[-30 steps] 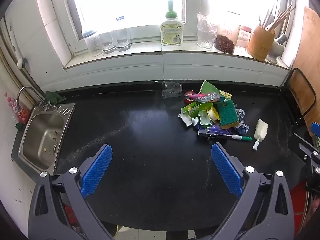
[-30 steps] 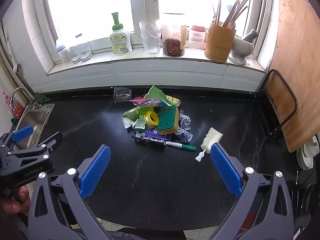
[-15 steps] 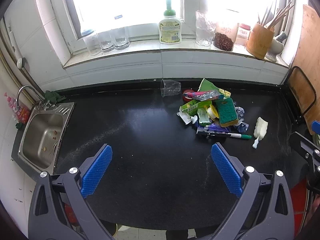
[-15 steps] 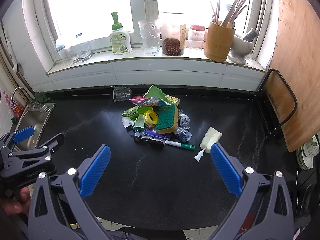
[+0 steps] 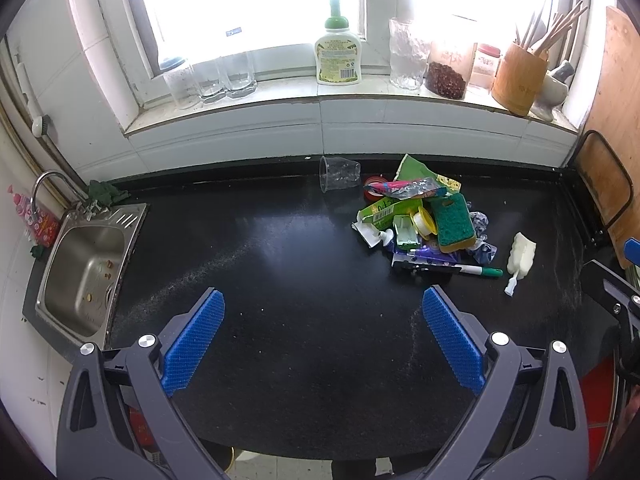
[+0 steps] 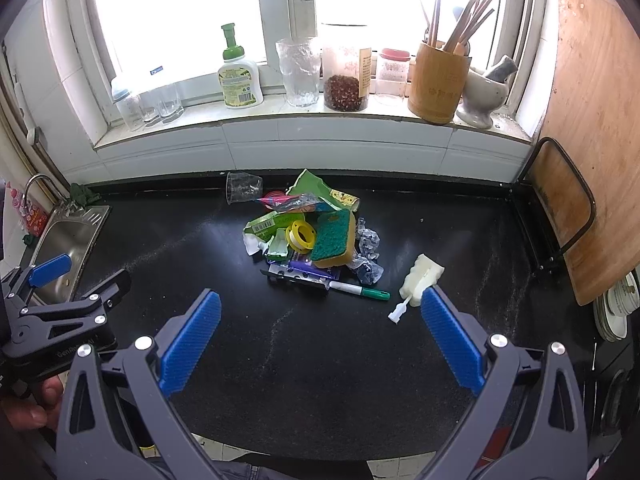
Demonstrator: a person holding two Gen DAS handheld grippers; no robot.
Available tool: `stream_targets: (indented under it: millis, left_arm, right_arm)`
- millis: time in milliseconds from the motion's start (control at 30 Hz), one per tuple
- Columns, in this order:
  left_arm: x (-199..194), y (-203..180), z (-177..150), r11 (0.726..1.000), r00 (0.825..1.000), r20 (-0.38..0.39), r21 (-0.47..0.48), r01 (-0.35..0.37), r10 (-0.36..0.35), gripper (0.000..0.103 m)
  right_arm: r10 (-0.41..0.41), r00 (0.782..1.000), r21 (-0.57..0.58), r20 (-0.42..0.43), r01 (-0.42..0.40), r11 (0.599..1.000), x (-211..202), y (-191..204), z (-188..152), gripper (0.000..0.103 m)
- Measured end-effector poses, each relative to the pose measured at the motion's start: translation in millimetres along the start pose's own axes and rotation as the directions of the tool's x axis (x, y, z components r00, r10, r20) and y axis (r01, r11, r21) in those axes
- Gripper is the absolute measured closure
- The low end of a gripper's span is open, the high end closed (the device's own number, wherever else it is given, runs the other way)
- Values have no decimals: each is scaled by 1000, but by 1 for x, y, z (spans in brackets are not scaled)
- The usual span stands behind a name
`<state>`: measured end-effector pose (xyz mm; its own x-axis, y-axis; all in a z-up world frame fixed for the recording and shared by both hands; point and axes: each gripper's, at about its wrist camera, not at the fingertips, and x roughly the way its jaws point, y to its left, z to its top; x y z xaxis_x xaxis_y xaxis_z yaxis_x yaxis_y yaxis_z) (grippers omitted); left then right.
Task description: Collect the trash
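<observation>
Your left tool hung wide open over the bare black desk, holding nothing. Your right tool was spread open too, empty, low in its frame. The trash pile lay at centre frame in the right view, right of centre in the left view, with a green sponge on top, a green marker at its near edge, and a clear cup tipped over just beside it.

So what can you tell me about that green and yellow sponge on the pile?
The sponge is a rounded block with a rough dark green scrubbing pad on top and soft yellow foam underneath. It lies tilted on top of the trash pile on the black counter, beside a yellow tape roll, with crumpled plastic wrap alongside. Nothing grips it.
</observation>
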<state>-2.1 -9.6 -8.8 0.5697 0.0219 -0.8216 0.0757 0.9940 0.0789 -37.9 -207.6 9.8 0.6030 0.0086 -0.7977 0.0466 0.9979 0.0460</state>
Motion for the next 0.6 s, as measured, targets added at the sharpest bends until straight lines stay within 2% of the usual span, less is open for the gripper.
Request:
stream_targets:
  millis: [600]
  left_arm:
    - [3, -6, -1, 1000, 1000, -6, -3, 3, -3, 6]
  right_arm:
    - [3, 1000, 4, -1, -3, 1000, 0, -2, 0, 6]
